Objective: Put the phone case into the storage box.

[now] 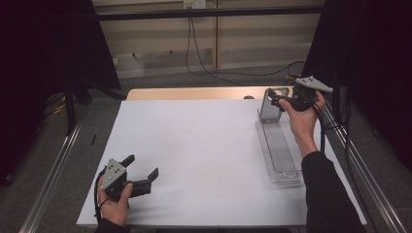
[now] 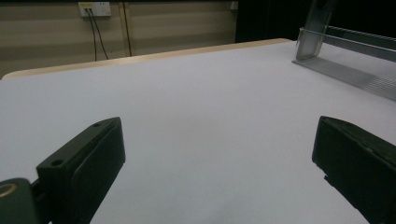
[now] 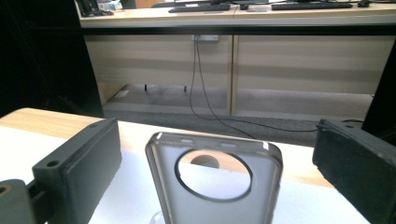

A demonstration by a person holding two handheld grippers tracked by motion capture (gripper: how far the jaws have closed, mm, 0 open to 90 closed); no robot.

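Observation:
A translucent grey phone case (image 1: 268, 104) with a round camera hole stands upright at the far end of a clear ribbed tray (image 1: 282, 150) on the right of the white table. My right gripper (image 1: 275, 98) is at the case's top, open. In the right gripper view the case (image 3: 215, 200) sits between the gripper's (image 3: 217, 140) wide-apart jaws, and neither jaw touches it. Low over the table's near left corner, my left gripper (image 1: 142, 166) is open and holds nothing. Its own view (image 2: 217, 163) has bare white table between the jaws, with the tray (image 2: 355, 74) far off at the right.
The white sheet (image 1: 194, 155) covers the table, with a wooden strip (image 1: 189, 93) along the far edge. Metal rails (image 1: 359, 165) run down both sides. Dark curtains hang left and right, and cables trail on the floor beyond the table.

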